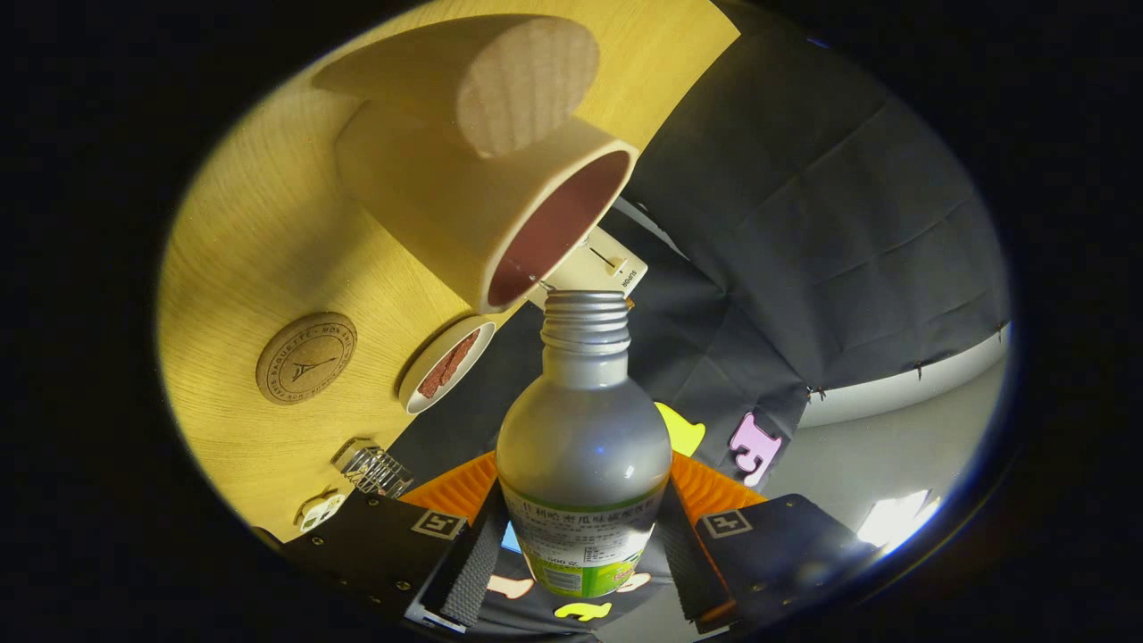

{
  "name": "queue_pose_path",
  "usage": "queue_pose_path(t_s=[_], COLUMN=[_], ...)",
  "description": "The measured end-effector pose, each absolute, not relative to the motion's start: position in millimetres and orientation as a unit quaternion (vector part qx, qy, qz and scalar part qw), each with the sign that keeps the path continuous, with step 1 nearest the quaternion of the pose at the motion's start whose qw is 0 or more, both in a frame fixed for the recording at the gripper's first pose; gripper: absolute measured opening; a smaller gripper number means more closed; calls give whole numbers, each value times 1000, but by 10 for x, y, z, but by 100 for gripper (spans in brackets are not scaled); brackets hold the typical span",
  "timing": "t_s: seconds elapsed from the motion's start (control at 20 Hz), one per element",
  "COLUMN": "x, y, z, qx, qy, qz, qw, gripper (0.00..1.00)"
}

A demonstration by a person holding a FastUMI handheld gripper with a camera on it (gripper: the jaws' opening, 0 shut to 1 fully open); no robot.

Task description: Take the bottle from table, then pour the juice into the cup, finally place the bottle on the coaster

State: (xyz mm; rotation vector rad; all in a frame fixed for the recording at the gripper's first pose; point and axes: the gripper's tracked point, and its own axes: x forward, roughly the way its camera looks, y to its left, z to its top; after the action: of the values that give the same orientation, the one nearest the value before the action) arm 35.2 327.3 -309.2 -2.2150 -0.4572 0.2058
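My gripper [582, 527] is shut on an uncapped, frosted grey bottle [582, 446] with a green label, one finger pressing on each side of its lower body. The view is rolled far over, so the bottle is tipped. Its threaded mouth [587, 308] sits just beside the rim of a cream cup [464, 201] with a dark red inside, which stands on the wooden table [259, 241]. No liquid is visible between mouth and cup. A round cork coaster [306, 357] lies on the table, apart from the cup.
A small white dish [446, 364] with reddish pieces sits near the table edge by the bottle's neck. A clear ridged cap [373, 468] and a small white object [320, 511] lie close to my fingers. A cream box [600, 263] shows behind the cup's rim.
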Motion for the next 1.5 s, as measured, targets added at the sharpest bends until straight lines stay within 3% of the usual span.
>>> queue_pose_path(t_s=[0.75, 1.5], x=[310, 276], y=[3317, 3256], z=[-3149, -3268], qx=[-879, -813], qy=[-185, -179], qz=[91, 112], qw=[431, 543], gripper=[80, 81])
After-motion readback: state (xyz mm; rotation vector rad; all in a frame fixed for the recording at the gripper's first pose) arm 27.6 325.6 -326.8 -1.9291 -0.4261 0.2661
